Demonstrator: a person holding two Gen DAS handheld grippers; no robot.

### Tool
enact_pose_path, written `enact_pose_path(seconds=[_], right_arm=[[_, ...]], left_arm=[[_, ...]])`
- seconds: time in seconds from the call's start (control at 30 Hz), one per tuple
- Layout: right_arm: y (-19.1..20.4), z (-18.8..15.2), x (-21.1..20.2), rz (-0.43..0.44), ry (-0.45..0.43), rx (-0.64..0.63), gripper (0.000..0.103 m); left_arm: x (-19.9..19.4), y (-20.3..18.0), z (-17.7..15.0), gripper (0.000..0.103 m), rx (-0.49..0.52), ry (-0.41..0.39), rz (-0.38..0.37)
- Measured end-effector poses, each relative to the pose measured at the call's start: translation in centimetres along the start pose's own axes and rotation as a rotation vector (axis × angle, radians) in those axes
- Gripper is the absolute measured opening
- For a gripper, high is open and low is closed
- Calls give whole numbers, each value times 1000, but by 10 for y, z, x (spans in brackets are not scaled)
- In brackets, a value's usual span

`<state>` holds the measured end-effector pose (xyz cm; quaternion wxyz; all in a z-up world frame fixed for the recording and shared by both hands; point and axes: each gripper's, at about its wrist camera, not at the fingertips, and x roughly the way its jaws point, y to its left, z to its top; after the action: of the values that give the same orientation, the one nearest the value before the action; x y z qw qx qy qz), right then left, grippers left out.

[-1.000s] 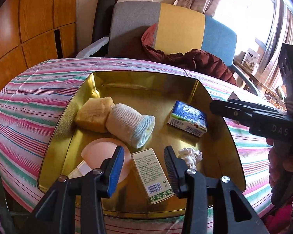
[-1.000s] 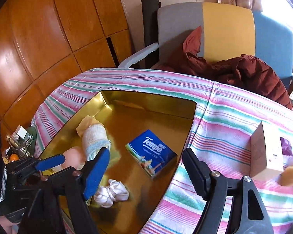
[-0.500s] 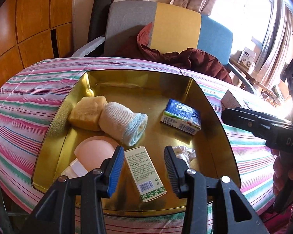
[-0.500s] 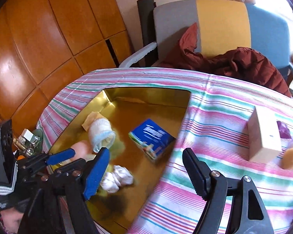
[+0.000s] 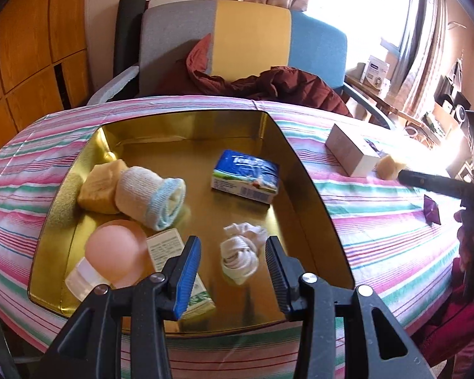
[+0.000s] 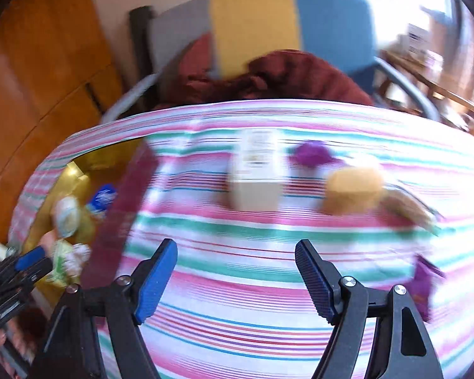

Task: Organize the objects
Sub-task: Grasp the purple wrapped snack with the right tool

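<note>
Our right tongs [image 6: 235, 276] hang spread and empty over the striped bench [image 6: 268, 331], facing the pale carton [image 6: 256, 173] and the tan sponge block [image 6: 352, 194] just beside it, both outside the gold tray [image 5: 309, 214]. We judge the carton light and stiff (best pinched across its narrow faces), the sponge soft and squashy. Left tongs [image 5: 232, 267] sit part-spread, empty, above the knotted white cloth [image 5: 241, 252] in the tray.

That gold tray [image 5: 287, 145] is shiny metal, mirror-glossy inside. The tablecloth [image 5: 379, 221] is matt striped woven cloth. The rolled sock [image 5: 148, 195] looks like ribbed knit, the tissue pack [image 5: 246, 173] is glossy plastic wrap, and the small carton [image 5: 164, 246] is matt cardboard. The wall panels [image 5: 31, 47] are polished wood.
</note>
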<state>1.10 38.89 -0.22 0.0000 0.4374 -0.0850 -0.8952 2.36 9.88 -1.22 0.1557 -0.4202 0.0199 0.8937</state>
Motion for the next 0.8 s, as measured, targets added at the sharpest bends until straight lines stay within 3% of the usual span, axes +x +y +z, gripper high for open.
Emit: enact_pose_path(seconds=[0.33, 0.5, 0.8], right_arm=[[-126, 3, -35, -234, -11, 331, 85], [-155, 0, -33, -243, 27, 432, 88], [-171, -14, -10, -221, 106, 520, 88]], left_arm=[[-4, -31, 0, 43, 69, 4, -46], [-7, -46, 0, 43, 105, 0, -63], [-10, -62, 0, 43, 144, -4, -80]])
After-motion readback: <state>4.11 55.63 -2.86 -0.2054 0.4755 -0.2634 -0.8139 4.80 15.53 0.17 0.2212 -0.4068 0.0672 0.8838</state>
